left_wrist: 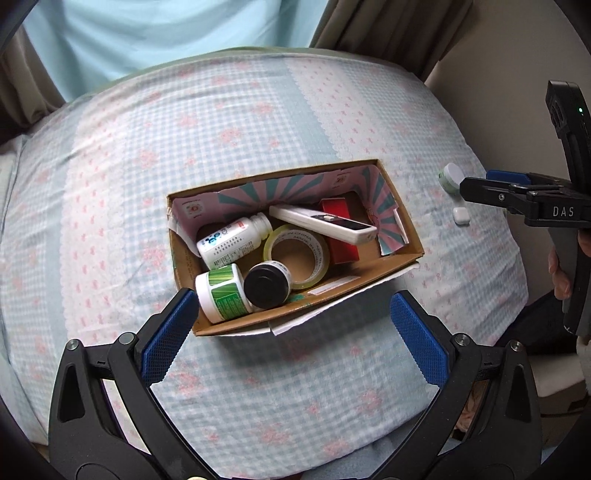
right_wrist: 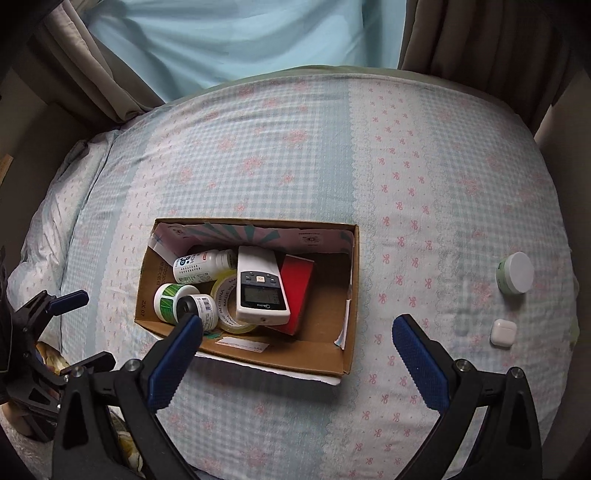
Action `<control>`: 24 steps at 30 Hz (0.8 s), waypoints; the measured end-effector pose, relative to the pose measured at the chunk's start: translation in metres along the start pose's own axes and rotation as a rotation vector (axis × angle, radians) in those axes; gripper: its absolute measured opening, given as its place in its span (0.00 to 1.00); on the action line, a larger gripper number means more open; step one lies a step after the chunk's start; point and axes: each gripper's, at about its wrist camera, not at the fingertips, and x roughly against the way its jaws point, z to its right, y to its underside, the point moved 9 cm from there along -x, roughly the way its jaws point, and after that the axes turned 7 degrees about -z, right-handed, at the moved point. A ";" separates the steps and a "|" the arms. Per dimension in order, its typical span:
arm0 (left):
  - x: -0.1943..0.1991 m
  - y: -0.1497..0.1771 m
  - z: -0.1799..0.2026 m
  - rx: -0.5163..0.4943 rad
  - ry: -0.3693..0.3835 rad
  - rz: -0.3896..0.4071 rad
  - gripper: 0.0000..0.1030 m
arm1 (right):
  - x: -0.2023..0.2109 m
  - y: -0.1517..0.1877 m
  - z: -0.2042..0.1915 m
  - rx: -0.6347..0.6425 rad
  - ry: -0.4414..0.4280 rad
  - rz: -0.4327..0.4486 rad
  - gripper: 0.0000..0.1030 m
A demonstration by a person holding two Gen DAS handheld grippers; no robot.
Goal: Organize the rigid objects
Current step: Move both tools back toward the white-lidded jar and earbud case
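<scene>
An open cardboard box (left_wrist: 400, 258) (right_wrist: 352, 295) sits on the bed. Inside lie a white remote (left_wrist: 321, 223) (right_wrist: 260, 288), a red box (left_wrist: 341, 249) (right_wrist: 297, 284), a tape roll (left_wrist: 297, 256) (right_wrist: 231, 310), a white bottle (left_wrist: 232, 240) (right_wrist: 203, 266), a green-labelled jar (left_wrist: 219, 295) (right_wrist: 170, 299) and a black-capped jar (left_wrist: 266, 284) (right_wrist: 195, 306). A white-lidded green jar (left_wrist: 451, 177) (right_wrist: 515, 273) and a white earbud case (left_wrist: 460, 215) (right_wrist: 503, 332) lie on the sheet right of the box. My left gripper (left_wrist: 293, 334) is open and empty just before the box. My right gripper (right_wrist: 297, 350) is open and empty over the box's near right corner.
The bed is covered by a blue checked sheet with pink bows (left_wrist: 258, 122) (right_wrist: 406, 166). Curtains (left_wrist: 388, 26) (right_wrist: 92, 74) hang behind it. A wall (left_wrist: 517, 110) stands at the right edge.
</scene>
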 end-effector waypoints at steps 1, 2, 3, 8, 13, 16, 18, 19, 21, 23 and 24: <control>0.005 -0.002 0.005 -0.004 0.005 0.010 1.00 | 0.010 0.003 0.005 -0.016 0.014 0.024 0.99; 0.010 -0.004 0.010 -0.011 0.011 0.020 1.00 | 0.020 0.007 0.010 -0.035 0.025 0.046 0.99; 0.015 -0.007 0.015 -0.023 0.016 0.030 1.00 | 0.030 0.011 0.016 -0.055 0.036 0.065 0.99; 0.033 -0.024 0.051 -0.096 0.029 0.075 1.00 | 0.077 0.037 0.048 -0.121 0.119 0.148 0.99; 0.049 -0.043 0.100 -0.164 0.062 0.107 1.00 | 0.112 0.067 0.082 -0.159 0.213 0.178 0.99; 0.053 -0.055 0.131 -0.213 0.065 0.119 1.00 | 0.125 0.083 0.105 -0.194 0.250 0.188 0.99; 0.057 -0.065 0.154 -0.242 0.071 0.135 1.00 | 0.134 0.093 0.120 -0.225 0.255 0.204 0.99; 0.058 -0.070 0.165 -0.259 0.074 0.143 1.00 | 0.138 0.097 0.129 -0.240 0.255 0.214 0.99; 0.058 -0.081 0.188 -0.301 0.070 0.157 1.00 | 0.144 0.104 0.145 -0.266 0.256 0.236 0.99; 0.054 -0.093 0.212 -0.340 0.055 0.176 1.00 | 0.149 0.110 0.161 -0.281 0.268 0.259 0.99; 0.051 -0.098 0.223 -0.355 0.051 0.176 1.00 | 0.150 0.113 0.169 -0.286 0.279 0.264 0.99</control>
